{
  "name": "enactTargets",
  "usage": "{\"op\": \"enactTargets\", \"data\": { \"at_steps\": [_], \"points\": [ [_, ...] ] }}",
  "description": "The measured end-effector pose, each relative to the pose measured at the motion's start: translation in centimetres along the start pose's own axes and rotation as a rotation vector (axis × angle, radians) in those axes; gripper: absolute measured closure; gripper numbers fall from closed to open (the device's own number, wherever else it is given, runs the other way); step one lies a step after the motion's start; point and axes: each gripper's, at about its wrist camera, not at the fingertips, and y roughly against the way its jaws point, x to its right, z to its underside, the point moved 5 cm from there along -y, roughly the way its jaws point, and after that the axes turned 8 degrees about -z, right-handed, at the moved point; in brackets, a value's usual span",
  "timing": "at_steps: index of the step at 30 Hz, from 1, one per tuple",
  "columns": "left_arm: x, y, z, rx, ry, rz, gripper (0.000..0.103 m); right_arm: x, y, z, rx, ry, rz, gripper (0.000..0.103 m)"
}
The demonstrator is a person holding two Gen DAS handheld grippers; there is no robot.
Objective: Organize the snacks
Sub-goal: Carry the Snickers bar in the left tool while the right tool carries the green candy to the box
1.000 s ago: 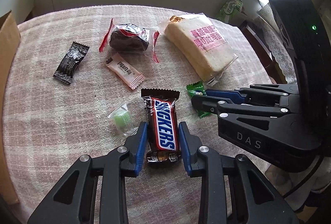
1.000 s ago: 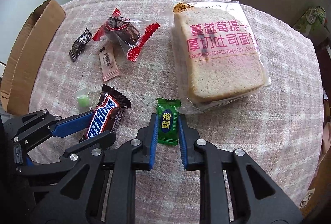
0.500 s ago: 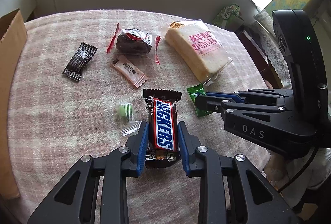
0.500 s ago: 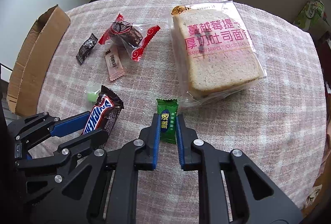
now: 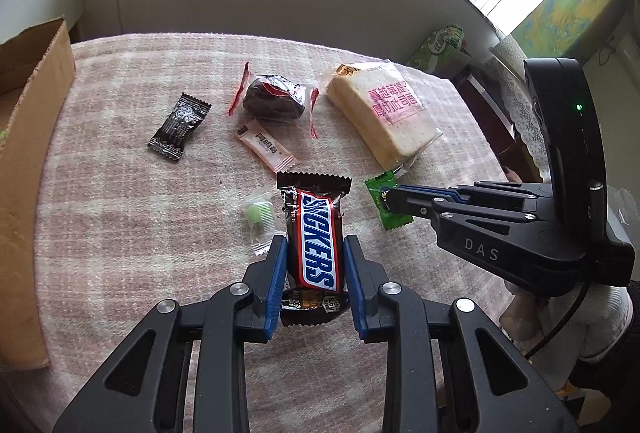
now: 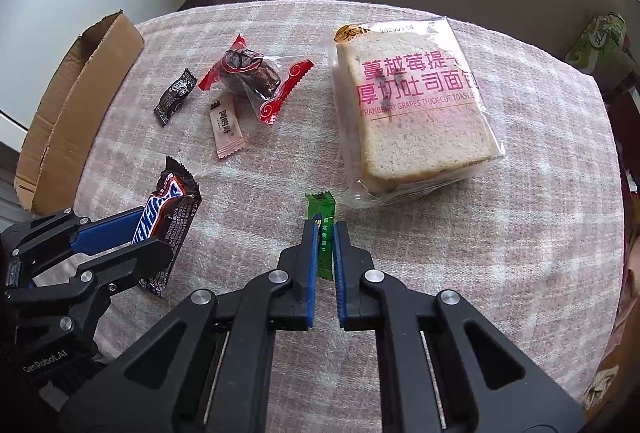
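My left gripper (image 5: pixel 314 247) is shut on a Snickers bar (image 5: pixel 316 239) and holds it above the pink checked tablecloth (image 5: pixel 120 233); the bar also shows in the right wrist view (image 6: pixel 168 219). My right gripper (image 6: pixel 325 231) is shut on a small green candy packet (image 6: pixel 323 217), turned on edge and lifted; the packet shows in the left wrist view (image 5: pixel 386 203). On the cloth lie a bagged toast loaf (image 6: pixel 412 113), a red-ended dark cake (image 6: pixel 250 77), a pink sachet (image 6: pixel 226 131), a black candy (image 6: pixel 176 95) and a clear-wrapped green candy (image 5: pixel 258 217).
An open cardboard box (image 5: pixel 24 153) stands at the table's left edge, also in the right wrist view (image 6: pixel 76 105). A green package (image 6: pixel 600 41) sits beyond the table's far right edge. A wall with a hanging cable lies behind the table.
Both grippers closed on their snacks and rose from the table. The green packet turned on edge between the right fingers. The Snickers bar lifted off the cloth.
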Motion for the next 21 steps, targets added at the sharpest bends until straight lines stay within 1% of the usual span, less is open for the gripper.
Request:
{"op": "enactTargets", "data": {
  "at_steps": [4,10,16,21],
  "points": [
    [-0.2,0.8,-0.2,0.015,0.004,-0.001,0.076,-0.5,1.3,-0.2,0.023,0.014,-0.008,0.097],
    [-1.3,3.0,-0.5,0.054,0.024,-0.011,0.076,-1.8,3.2,-1.4,0.063,0.048,-0.027,0.097],
    [-3.7,5.6,-0.9,0.102,0.066,-0.04,0.076,-3.9,4.7,-3.1,0.097,0.087,-0.063,0.097],
    [-6.1,7.4,-1.1,0.14,0.115,-0.076,0.076,-7.0,5.3,-5.0,0.12,0.14,-0.102,0.097]
  ]
}}
